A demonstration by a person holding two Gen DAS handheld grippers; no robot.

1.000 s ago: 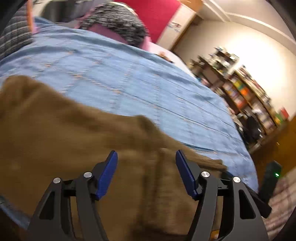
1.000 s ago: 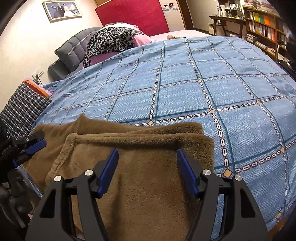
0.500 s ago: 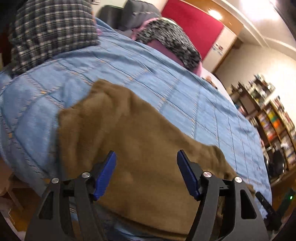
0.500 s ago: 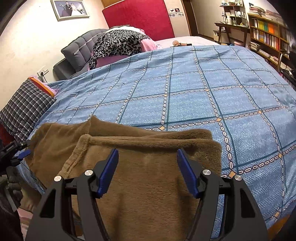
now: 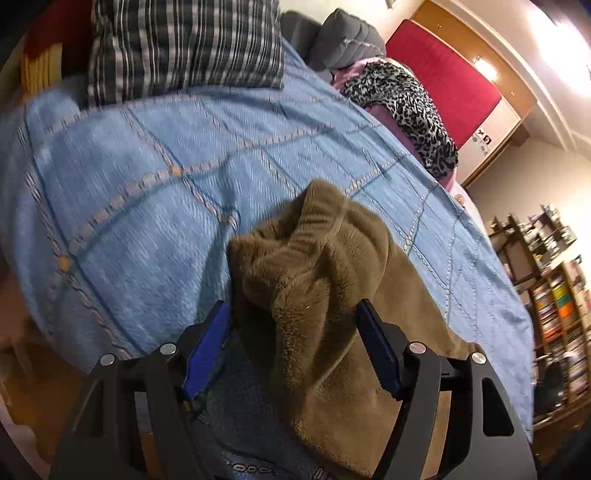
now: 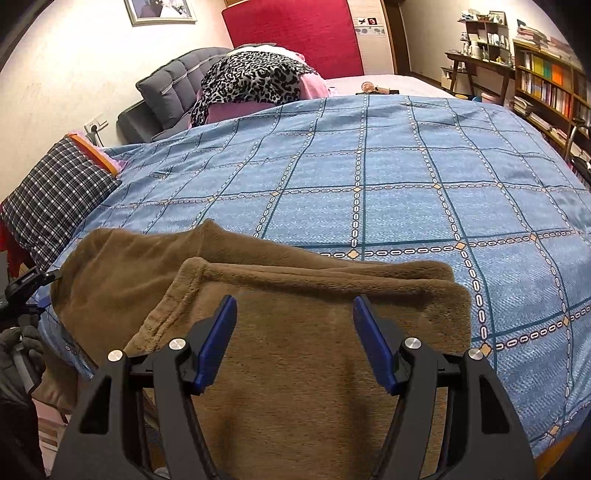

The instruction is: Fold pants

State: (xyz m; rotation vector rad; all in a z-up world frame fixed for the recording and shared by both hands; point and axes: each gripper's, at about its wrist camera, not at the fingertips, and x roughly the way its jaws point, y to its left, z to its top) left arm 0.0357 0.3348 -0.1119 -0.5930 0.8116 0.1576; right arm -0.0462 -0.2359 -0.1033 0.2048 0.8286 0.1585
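Note:
Brown fleece pants (image 6: 295,362) lie on the blue checked bedspread (image 6: 388,177) near its front edge, with one layer folded over another. My right gripper (image 6: 293,321) is open and hovers over the folded part. My left gripper (image 5: 291,325) is open at the pants' left end, and a bunched corner of the brown pants (image 5: 314,258) stands up between its jaws. The left gripper also shows at the far left of the right wrist view (image 6: 27,284), held by a gloved hand.
A checked pillow (image 6: 55,199) lies at the bed's left edge. A leopard-print cloth (image 6: 255,81) and grey cushions (image 6: 173,88) sit at the head by a red headboard (image 6: 291,29). Bookshelves (image 6: 546,81) stand on the right. The floor shows below the bed's edge.
My left gripper has swung left and dropped to the pants' left end, where the cloth now bunches between its jaws. The right gripper has drawn back and risen slightly.

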